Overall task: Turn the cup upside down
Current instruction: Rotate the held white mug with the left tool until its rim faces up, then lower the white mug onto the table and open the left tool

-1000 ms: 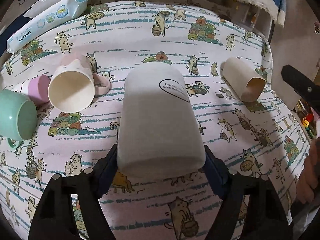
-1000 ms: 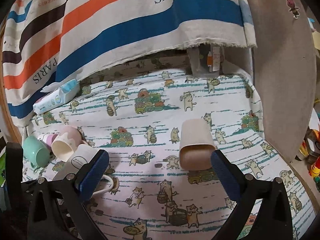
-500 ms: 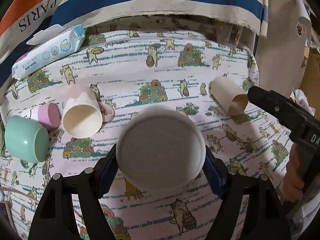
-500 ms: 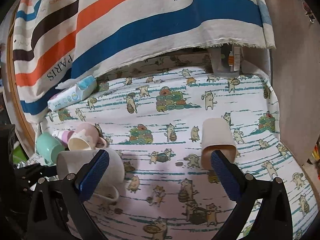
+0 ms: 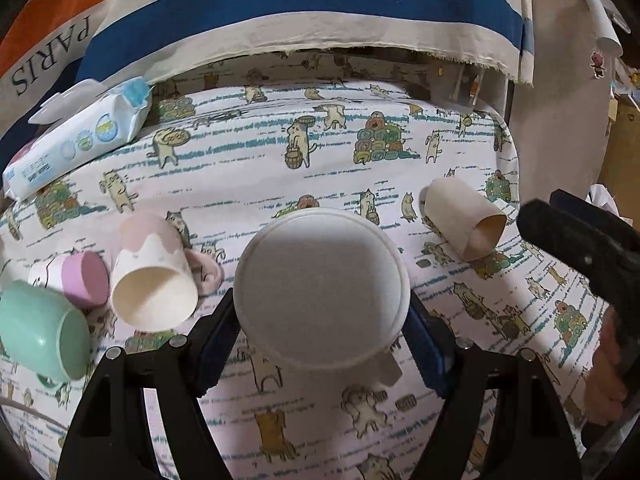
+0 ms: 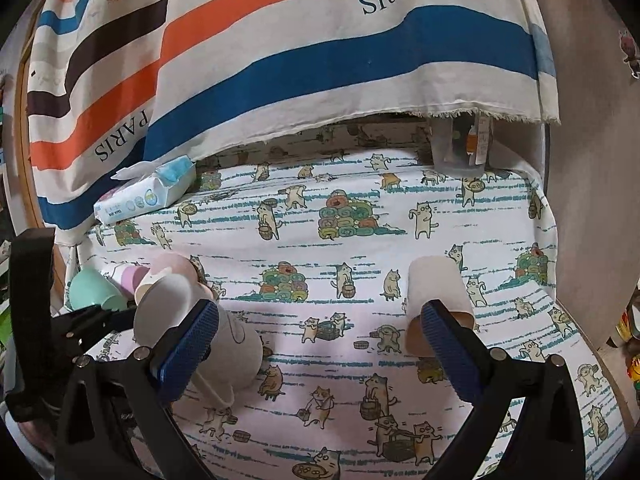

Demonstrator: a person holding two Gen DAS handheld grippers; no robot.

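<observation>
Gripping smooth white ceramic mug (image 5: 320, 288) base-up, L gripper (image 5: 320, 340) jaws clamped round it, R gripper (image 6: 320, 344) jaws wide, holding nothing

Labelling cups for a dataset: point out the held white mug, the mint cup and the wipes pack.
white mug (image 5: 320, 284), left wrist view, flat base
mint cup (image 5: 36, 328), left wrist view, side wall
wipes pack (image 5: 80, 140), left wrist view, printed face

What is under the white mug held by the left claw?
Under the white mug, gripped by the left claw, lies the cat-print tablecloth, with the mug's handle below. Its rim and the cloth directly beneath are hidden.
</observation>
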